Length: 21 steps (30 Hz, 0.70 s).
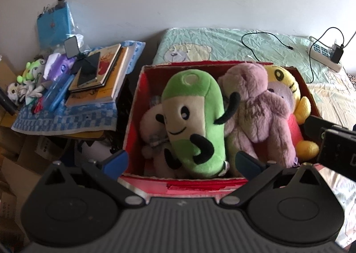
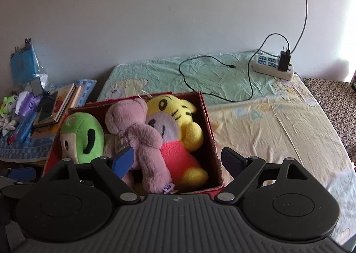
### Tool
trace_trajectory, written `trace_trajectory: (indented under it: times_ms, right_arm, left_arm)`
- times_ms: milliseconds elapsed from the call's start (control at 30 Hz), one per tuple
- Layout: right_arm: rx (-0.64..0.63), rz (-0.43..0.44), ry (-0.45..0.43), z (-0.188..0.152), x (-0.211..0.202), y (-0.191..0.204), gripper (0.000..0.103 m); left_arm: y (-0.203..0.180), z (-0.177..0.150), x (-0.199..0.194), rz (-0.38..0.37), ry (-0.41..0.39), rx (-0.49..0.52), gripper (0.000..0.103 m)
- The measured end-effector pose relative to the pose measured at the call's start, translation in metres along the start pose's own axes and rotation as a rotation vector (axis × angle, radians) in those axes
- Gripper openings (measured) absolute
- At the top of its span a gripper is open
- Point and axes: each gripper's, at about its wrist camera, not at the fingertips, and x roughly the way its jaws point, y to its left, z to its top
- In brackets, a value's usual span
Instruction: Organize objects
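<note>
A red cardboard box (image 1: 133, 119) (image 2: 209, 132) sits on the bed, packed with plush toys. A green bean plush (image 1: 193, 119) (image 2: 82, 137) lies at its left, a pink bear (image 1: 258, 108) (image 2: 135, 128) in the middle, a yellow tiger plush (image 1: 287, 83) (image 2: 173, 112) at the right. A pale plush (image 1: 153, 124) lies under the green one. My left gripper (image 1: 182, 161) hovers open over the box's near edge, holding nothing. My right gripper (image 2: 178, 161) is open above the box's near right corner, also holding nothing. The right gripper's body (image 1: 333, 141) shows at the right edge of the left wrist view.
A side table (image 1: 64, 117) at the left carries books (image 1: 104, 75), a phone (image 1: 89, 70), pens and small plush toys (image 1: 31, 75). A power strip (image 2: 273, 66) with charger and black cable (image 2: 222, 79) lies at the bed's far end. The mattress (image 2: 278, 130) extends right of the box.
</note>
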Motion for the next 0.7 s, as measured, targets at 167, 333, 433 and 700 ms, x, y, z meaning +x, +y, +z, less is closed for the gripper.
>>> trace_trajectory:
  times_ms: [167,333,433,700]
  right_arm:
    - [0.033,0.012,0.033,-0.0009,0.0007,-0.0005,0.088]
    - [0.042,0.011,0.046,-0.0015,0.0,-0.0003,0.088]
    - [0.045,0.025,0.056,-0.0013,0.0009,-0.0005,0.088]
    - [0.058,0.034,0.049,-0.0024,0.0,-0.0037,0.088]
  left_arm:
    - [-0.0001,-0.0005,-0.0033,-0.02,-0.003,0.005,0.102]
    - [0.0014,-0.0019,-0.0035,-0.045,0.011,0.01,0.102]
    - [0.003,-0.0029,-0.0044,-0.055,0.02,0.009,0.103]
    - [-0.0007,-0.0043,-0.0064,-0.043,0.013,0.026,0.103]
